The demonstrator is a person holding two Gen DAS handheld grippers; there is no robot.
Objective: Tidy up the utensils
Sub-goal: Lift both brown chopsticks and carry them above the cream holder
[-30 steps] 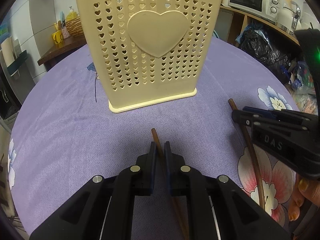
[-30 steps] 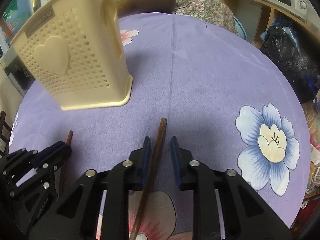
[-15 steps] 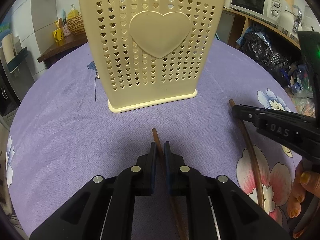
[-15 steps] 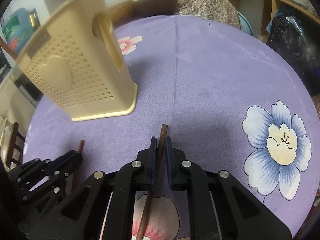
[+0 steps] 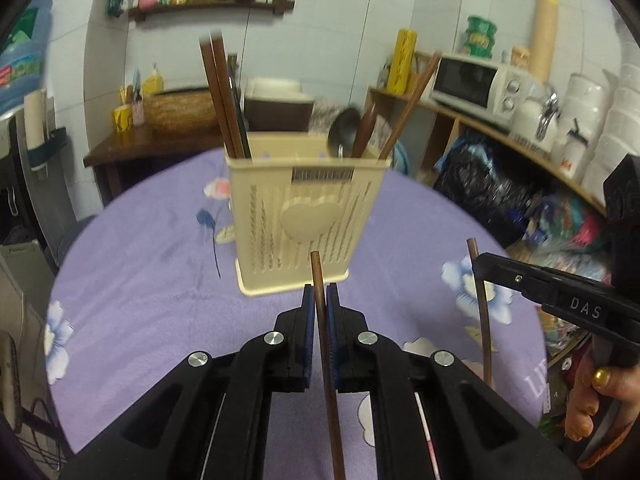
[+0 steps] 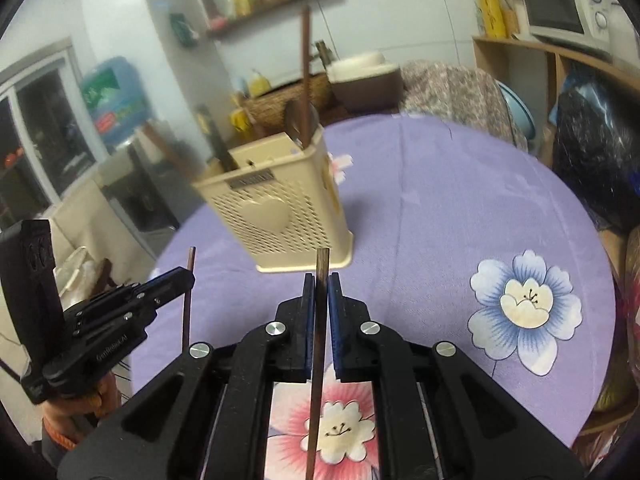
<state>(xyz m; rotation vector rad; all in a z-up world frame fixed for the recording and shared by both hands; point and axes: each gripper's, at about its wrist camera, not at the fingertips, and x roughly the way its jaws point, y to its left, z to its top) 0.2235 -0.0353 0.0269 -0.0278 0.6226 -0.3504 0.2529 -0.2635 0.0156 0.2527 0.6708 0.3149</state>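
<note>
Left tongs (image 5: 320,300) clamped on one chopstick (image 5: 322,320), right tongs (image 6: 320,292) clamped on the other chopstick (image 6: 318,320); both sticks off the purple bench (image 5: 140,280), tips up, likely so they drop end-first into the holder (image 5: 304,216). Holder stands mid-bench ahead, already carrying chopsticks and a spoon (image 5: 342,128)
</note>
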